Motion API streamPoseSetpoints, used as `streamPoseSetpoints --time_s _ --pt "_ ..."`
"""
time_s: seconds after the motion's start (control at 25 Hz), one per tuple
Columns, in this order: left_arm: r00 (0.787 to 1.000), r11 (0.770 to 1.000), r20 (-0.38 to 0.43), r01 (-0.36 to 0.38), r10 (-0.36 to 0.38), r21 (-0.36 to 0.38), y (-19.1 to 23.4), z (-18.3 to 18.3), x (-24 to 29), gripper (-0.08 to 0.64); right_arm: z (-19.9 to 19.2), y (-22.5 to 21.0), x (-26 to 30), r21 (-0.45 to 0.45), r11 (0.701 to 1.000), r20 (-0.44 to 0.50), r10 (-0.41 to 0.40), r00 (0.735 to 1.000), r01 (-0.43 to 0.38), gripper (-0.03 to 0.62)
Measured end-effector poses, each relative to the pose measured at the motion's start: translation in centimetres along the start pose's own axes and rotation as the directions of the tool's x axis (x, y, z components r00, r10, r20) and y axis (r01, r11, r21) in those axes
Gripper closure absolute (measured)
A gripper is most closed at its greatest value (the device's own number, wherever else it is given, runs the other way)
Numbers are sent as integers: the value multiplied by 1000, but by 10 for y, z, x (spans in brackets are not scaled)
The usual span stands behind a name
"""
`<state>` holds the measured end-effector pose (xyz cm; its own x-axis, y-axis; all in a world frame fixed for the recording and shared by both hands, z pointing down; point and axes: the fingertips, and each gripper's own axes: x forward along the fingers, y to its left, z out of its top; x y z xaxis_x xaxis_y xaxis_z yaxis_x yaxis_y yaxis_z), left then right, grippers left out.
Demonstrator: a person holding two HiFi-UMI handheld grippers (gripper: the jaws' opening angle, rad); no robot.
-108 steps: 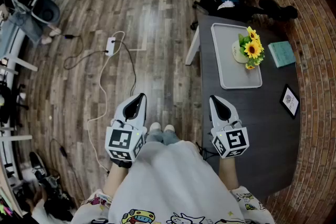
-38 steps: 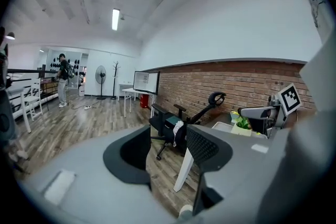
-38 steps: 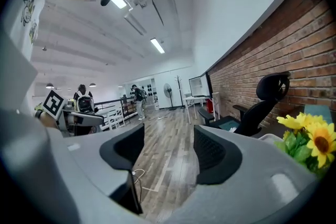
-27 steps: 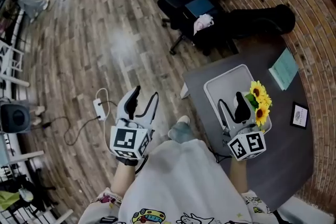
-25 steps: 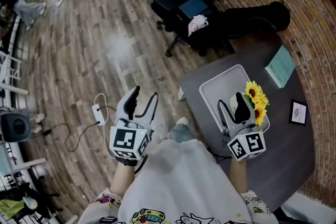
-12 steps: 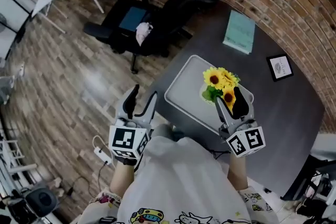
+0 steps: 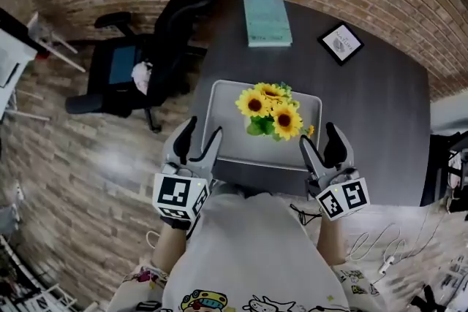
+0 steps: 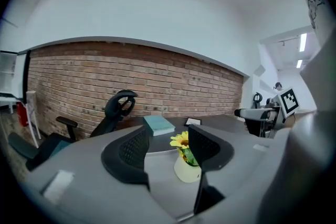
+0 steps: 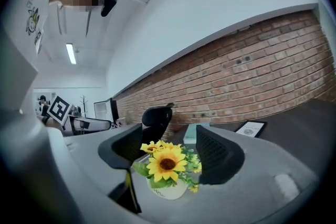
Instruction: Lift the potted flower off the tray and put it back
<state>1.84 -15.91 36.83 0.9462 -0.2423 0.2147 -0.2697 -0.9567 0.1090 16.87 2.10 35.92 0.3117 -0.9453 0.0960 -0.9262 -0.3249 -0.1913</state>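
The potted flower [image 7: 271, 112], yellow sunflowers in a small white pot, stands on the grey tray [image 7: 227, 128] on the dark table [image 7: 380, 120]. My left gripper [image 7: 202, 131] hovers at the tray's near left corner, open and empty. At the near right corner my right gripper [image 7: 318, 137] is also open and empty. Neither touches the pot. In the left gripper view the potted flower [image 8: 186, 165] shows beyond the gap of the left gripper [image 8: 168, 152]. In the right gripper view the potted flower [image 9: 167, 168] sits ahead of the right gripper [image 9: 170, 152].
A teal book [image 7: 267, 20] and a small framed picture [image 7: 341, 42] lie at the table's far side by the brick wall. A black office chair [image 7: 157, 47] stands left of the table. Cables [image 7: 380, 248] lie on the floor at the right.
The view has swung round, so the table and tray now lie straight ahead. Both grippers have come up to the tray's near edge. Their jaws, together in the oldest frame, stand apart.
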Motion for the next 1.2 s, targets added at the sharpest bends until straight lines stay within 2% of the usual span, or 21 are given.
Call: streamPoseSetpoints --time_s 0.2,0.4,0.92,1.2 --pt "993 993 -23 114 -113 16 -9 0 15 322 -3 -4 -17 11 994 6 -111 994 111 275" --pt "981 981 -41 193 -191 26 -11 -4 22 321 -10 1 -23 8 987 3 -160 987 160 265" --pt "949 950 -62 311 -309 26 -40 -13 38 302 -21 6 -18 -39 994 -41 -108 993 106 232" --pt "930 931 -61 365 -363 20 -54 -25 42 279 -36 2 -14 -34 996 -74 -85 994 83 213"
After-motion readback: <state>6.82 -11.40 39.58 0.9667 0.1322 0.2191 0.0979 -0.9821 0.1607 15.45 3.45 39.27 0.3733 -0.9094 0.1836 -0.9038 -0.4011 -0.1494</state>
